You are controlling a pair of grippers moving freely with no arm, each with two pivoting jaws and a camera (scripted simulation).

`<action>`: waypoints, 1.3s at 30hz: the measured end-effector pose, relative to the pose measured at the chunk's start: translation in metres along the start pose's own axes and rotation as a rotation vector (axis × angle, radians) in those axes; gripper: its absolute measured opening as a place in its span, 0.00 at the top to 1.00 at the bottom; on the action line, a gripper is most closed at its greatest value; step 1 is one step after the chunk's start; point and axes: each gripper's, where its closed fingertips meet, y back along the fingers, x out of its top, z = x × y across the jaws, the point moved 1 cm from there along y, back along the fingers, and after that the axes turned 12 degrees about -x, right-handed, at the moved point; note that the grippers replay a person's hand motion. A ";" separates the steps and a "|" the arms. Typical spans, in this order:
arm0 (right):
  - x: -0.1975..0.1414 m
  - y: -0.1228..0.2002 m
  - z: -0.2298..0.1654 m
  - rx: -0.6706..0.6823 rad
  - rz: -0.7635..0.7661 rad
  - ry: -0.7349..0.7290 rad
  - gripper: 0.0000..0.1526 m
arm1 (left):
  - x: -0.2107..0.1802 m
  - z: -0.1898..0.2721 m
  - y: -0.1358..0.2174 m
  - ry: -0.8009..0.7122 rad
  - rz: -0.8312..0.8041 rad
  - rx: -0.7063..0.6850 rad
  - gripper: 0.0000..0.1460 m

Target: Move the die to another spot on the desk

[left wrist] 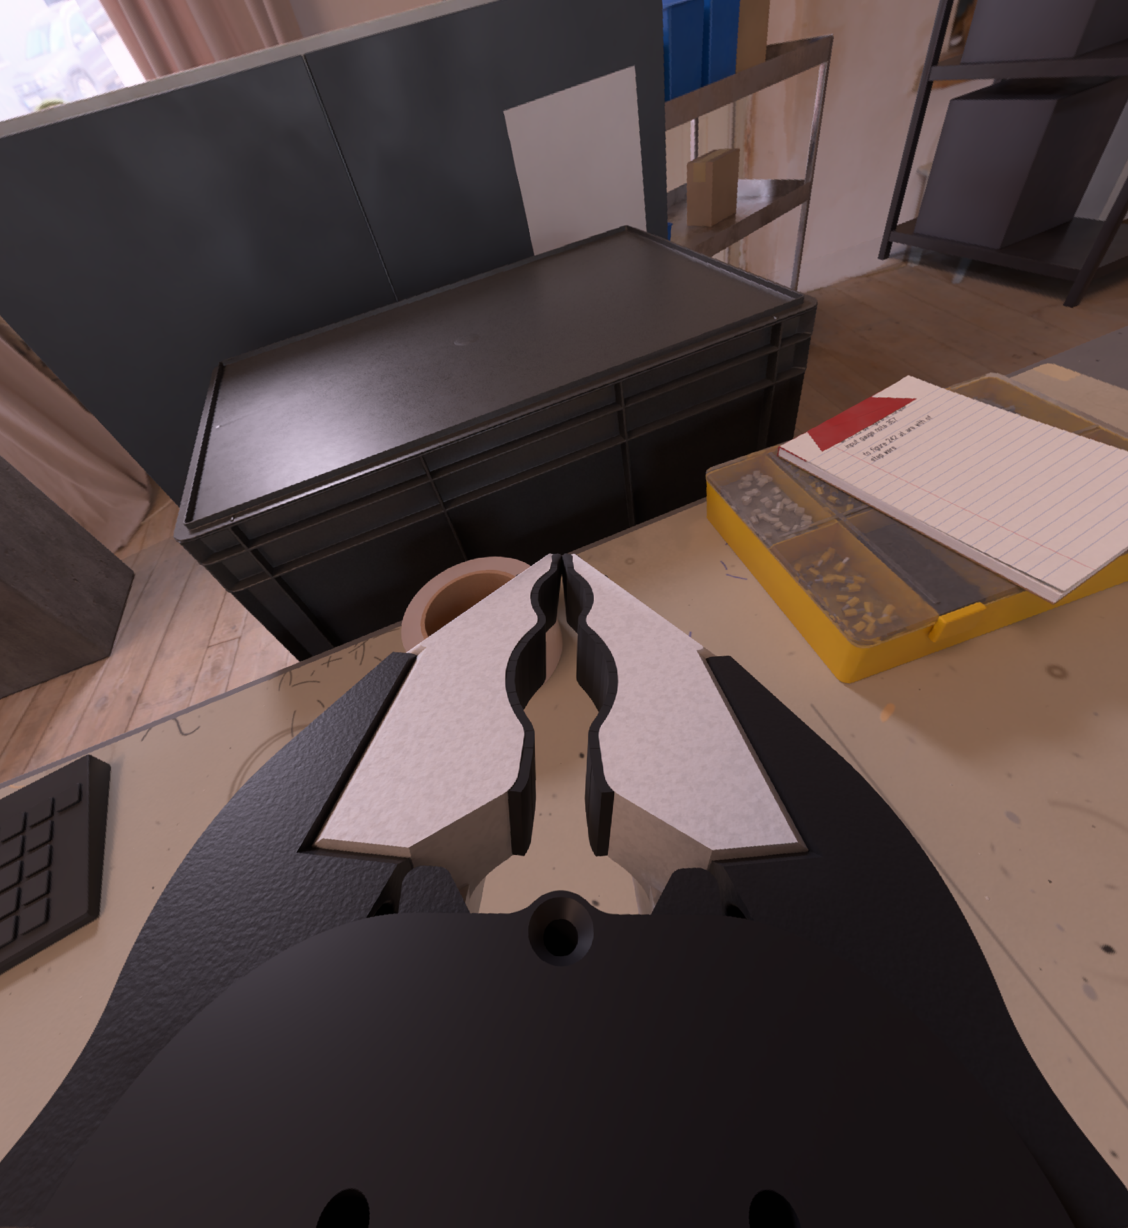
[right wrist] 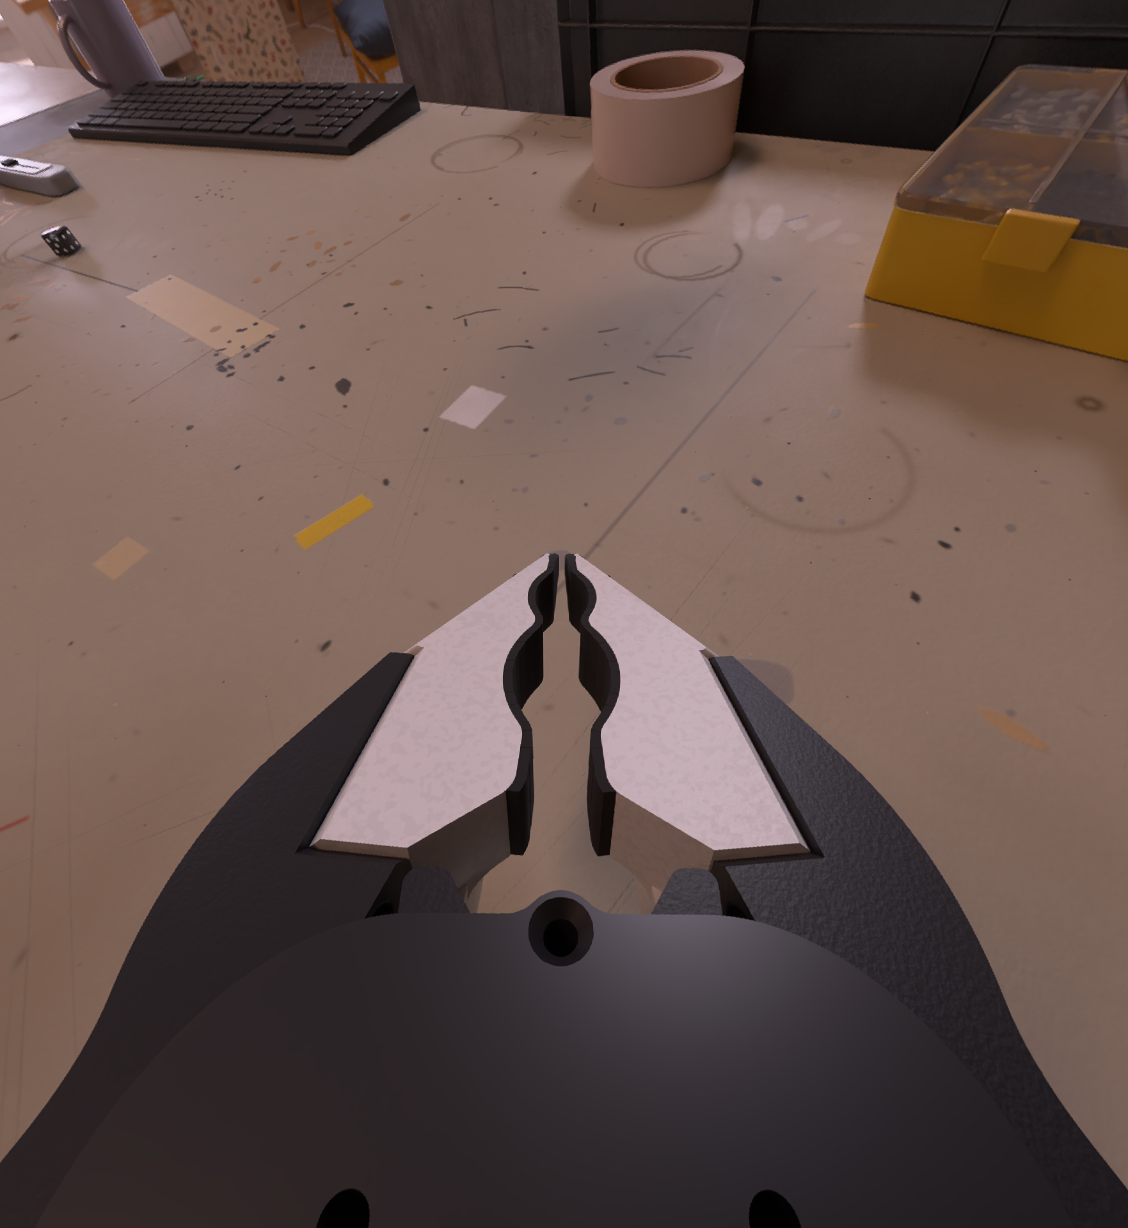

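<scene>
Left gripper (left wrist: 561, 565): nearest in the left wrist view, tips pressed together on nothing, poised above the desk (left wrist: 880, 830).
Left view, ahead: tape roll (left wrist: 454, 591) sits just past the tips at 12 o'clock, partly hidden by the fingers; keyboard (left wrist: 16, 877) corner at 9 o'clock.
Left view, right side: yellow parts box (left wrist: 880, 651) at 2 o'clock with a lined notepad (left wrist: 986, 485) lying on its lid; beyond the desk edge, a black crate (left wrist: 481, 399) on the floor.
Left view, die: not visible anywhere.
Right gripper (right wrist: 561, 565): nearest in the right wrist view, likewise clenched and empty over bare desk.
Right view, die (right wrist: 61, 240): small, black with white pips, far off at 10 o'clock, near a silver utility knife (right wrist: 26, 174) and well apart from both tape roll and parts box.
Right view only: the full keyboard, a mug (right wrist: 106, 40) behind it at 11 o'clock.
Step in hand: reaching for the die, not yet begun, I judge.
Doing it well: spread the fingers before descending, straddle two flat faces squarely, and stay clear of the knife; a small cube may squirt out if pinched on an edge.
</scene>
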 end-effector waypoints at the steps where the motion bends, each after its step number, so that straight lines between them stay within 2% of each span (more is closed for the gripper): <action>1: 0.000 0.000 0.000 0.001 0.000 0.000 0.99 | 0.000 0.000 0.000 -0.001 0.000 0.001 1.00; 8: 0.000 0.000 -0.001 0.009 -0.006 -0.007 0.99 | -0.004 0.011 0.011 -0.032 0.011 -0.004 1.00; 15: 0.001 0.001 -0.003 0.023 -0.001 -0.019 1.00 | -0.024 0.041 0.045 -0.075 0.049 -0.041 1.00; 24: 0.005 0.005 -0.002 0.033 0.021 -0.026 1.00 | -0.103 0.094 0.105 -0.166 -0.036 -0.163 1.00; 30: 0.006 0.006 0.000 0.022 0.027 -0.020 1.00 | -0.150 0.129 0.146 -0.139 -0.102 -0.250 1.00; 35: 0.012 0.007 0.006 -0.007 0.056 0.006 1.00 | -0.161 0.156 0.190 -0.044 -0.084 -0.303 1.00; 39: 0.017 0.005 0.000 -0.029 0.080 0.066 1.00 | -0.167 0.163 0.191 0.020 -0.041 -0.254 1.00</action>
